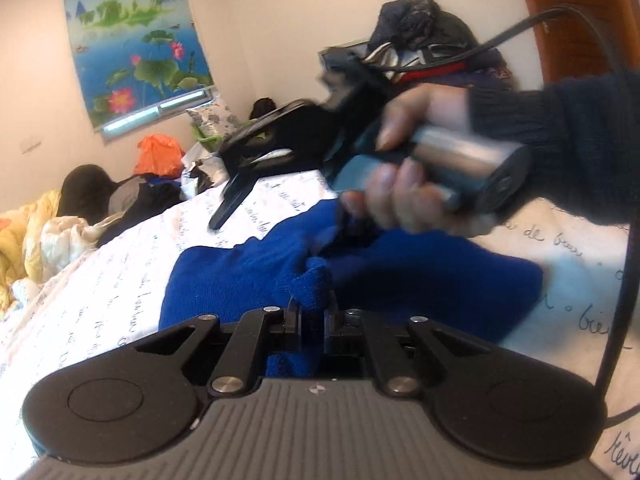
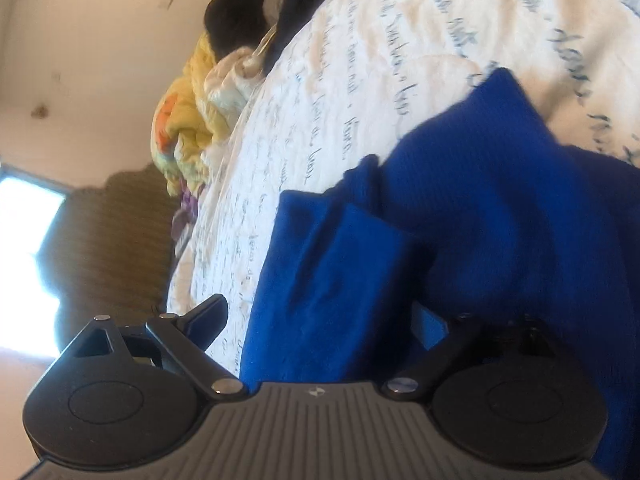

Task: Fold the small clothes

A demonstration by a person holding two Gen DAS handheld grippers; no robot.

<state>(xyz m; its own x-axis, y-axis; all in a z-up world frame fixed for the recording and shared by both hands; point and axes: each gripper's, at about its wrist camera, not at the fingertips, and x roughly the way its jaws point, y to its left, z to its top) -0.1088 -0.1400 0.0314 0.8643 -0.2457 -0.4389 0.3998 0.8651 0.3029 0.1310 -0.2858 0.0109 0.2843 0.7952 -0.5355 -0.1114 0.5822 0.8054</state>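
Black claw (image 1: 312,320) with silver screws, ribbed grey body, black cable (image 1: 616,312); dark knit sleeve (image 1: 560,136).

Cream walls (image 1: 36,40) all round; a lotus-pond roller blind (image 1: 136,52) covers the far window, daylight showing beneath it. Script-printed white bedspread (image 1: 120,264) across the bed, wooden door (image 1: 576,20) far right.

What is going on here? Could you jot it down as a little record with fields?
surface: white bedspread with blue handwriting print
garment: blue knitted cloth, lying rumpled on the bedspread
left gripper: shut on a bunched edge of the cloth
right gripper: open, held by a hand in a dark sleeve above the cloth
background: heap of clothes, lotus-pond blind
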